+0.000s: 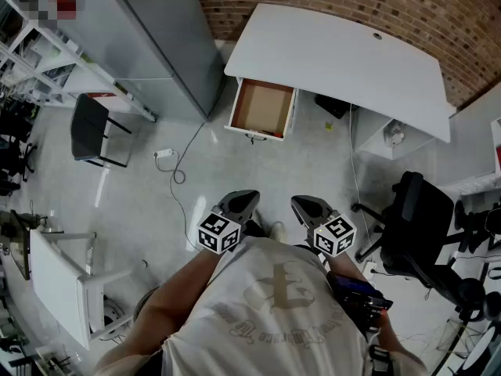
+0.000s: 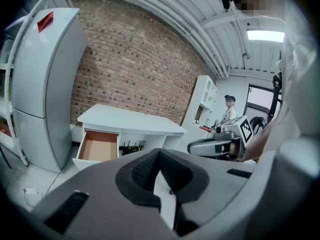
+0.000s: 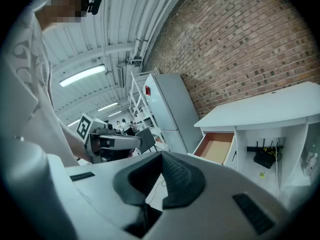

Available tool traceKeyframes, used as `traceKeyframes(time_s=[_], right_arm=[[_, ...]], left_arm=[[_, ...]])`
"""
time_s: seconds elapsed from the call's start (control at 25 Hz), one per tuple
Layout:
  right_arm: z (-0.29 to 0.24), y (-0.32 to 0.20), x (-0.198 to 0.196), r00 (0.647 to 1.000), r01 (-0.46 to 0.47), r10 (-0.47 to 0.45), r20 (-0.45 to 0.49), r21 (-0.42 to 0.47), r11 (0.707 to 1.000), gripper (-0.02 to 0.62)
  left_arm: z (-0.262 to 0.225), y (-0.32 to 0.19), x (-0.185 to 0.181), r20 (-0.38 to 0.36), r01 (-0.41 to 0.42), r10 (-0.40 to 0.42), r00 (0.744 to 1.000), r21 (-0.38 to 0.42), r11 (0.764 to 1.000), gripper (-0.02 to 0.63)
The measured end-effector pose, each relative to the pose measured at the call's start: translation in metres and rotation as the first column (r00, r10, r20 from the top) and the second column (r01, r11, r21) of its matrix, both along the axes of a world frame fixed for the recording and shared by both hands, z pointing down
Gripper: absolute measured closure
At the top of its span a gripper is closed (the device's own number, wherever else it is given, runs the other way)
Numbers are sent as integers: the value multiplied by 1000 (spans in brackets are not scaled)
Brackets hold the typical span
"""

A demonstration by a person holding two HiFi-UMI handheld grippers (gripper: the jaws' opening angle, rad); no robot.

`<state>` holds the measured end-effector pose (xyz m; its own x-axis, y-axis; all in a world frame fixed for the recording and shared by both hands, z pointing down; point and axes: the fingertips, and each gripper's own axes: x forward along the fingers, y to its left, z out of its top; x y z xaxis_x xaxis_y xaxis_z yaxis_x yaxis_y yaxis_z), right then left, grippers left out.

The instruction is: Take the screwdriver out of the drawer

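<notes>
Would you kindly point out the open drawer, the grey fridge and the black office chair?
open drawer [image 1: 262, 104], head view, its bare brown floor.
grey fridge [image 1: 164, 37], head view, its broad grey panel.
black office chair [image 1: 423, 222], head view, its dark back and seat.

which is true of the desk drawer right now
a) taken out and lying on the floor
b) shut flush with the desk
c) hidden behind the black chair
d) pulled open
D: the drawer stands pulled out from under the white desk, with its brown inside showing in the head view and in both gripper views.
</notes>
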<state>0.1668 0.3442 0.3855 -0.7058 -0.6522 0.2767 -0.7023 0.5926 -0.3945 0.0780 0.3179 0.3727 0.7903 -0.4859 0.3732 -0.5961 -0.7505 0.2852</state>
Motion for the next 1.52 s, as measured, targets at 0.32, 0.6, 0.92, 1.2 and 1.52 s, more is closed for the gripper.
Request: traceKeyframes(time_s=[0.32, 0.6, 0.92, 1.2, 1.52], right_arm=[[5, 19, -4, 1000, -8, 8, 3, -30, 1000, 574], [2, 18, -12, 1000, 7, -6, 22, -24, 1000, 572], [13, 12, -20, 999, 32, -31, 25, -49, 998, 572], [8, 3, -16, 999, 40, -38, 39, -41, 998, 572], [14, 5, -20, 997, 58, -55, 46, -62, 996, 572]], left_arm=[[-3, 16, -7, 10, -3, 3, 1000, -10, 1000, 588], [-5, 17, -18, 19, 12, -12, 1000, -5, 1000, 588], [-1, 17, -31, 25, 58, -58, 998, -17, 998, 588], [0, 17, -23, 36, 59, -58, 998, -17, 998, 588], [-2, 11, -33, 32, 99, -99, 995, -12, 995, 588]])
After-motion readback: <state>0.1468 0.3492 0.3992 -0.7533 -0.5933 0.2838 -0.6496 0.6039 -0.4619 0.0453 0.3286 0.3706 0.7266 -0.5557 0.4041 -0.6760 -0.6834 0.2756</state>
